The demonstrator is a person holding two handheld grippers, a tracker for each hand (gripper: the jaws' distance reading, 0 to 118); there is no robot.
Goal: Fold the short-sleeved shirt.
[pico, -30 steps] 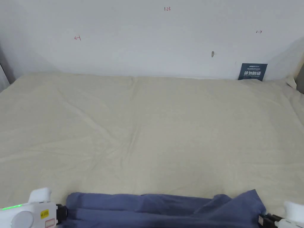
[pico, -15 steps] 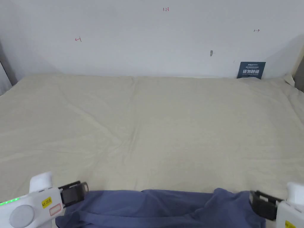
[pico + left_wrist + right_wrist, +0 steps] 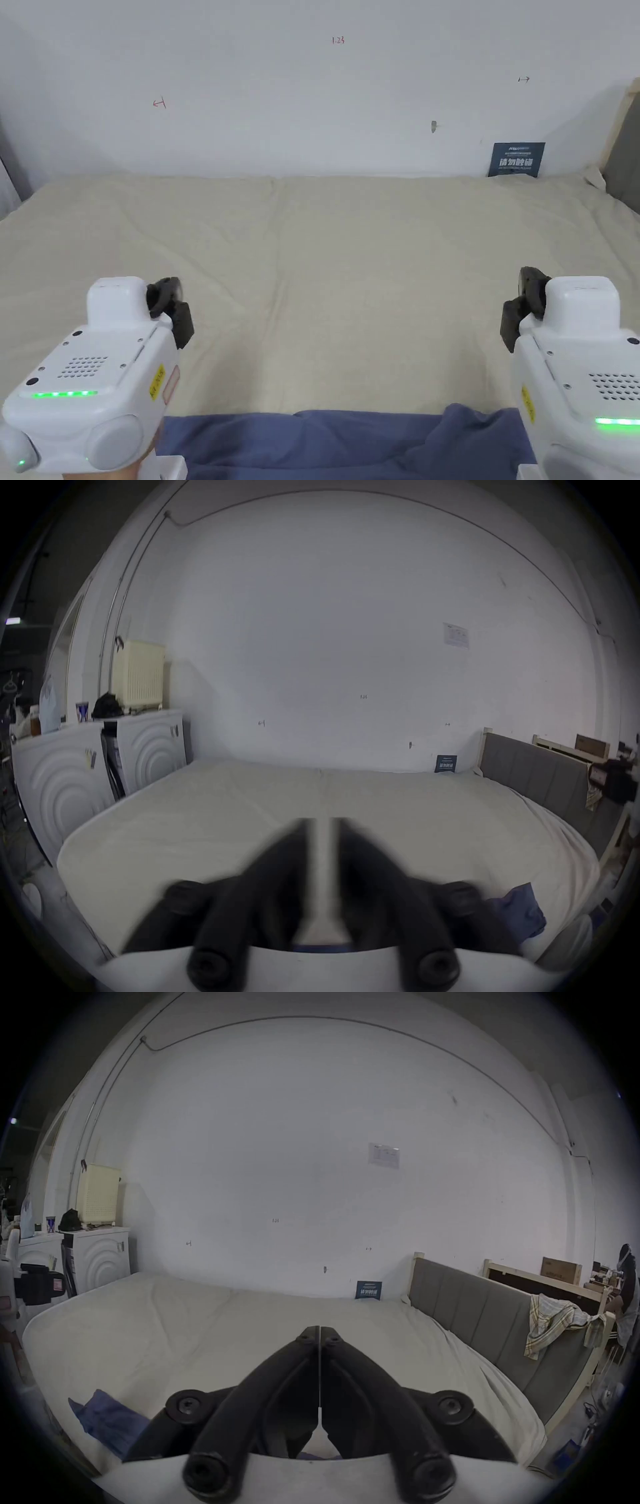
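The blue shirt (image 3: 350,440) lies bunched along the near edge of the bed (image 3: 350,262), with the whole sheet beyond it bare. Both claws are raised above the shirt and hold nothing: the left claw (image 3: 322,830) shows a narrow gap between its blurred jaws, while the right claw (image 3: 320,1335) has its jaws pressed together, empty. Likely they are lifted to regrip the shirt and spread it flat.

Head view looks down across bed (image 3: 350,262) toward wall (image 3: 312,81); gripper views low, same way.
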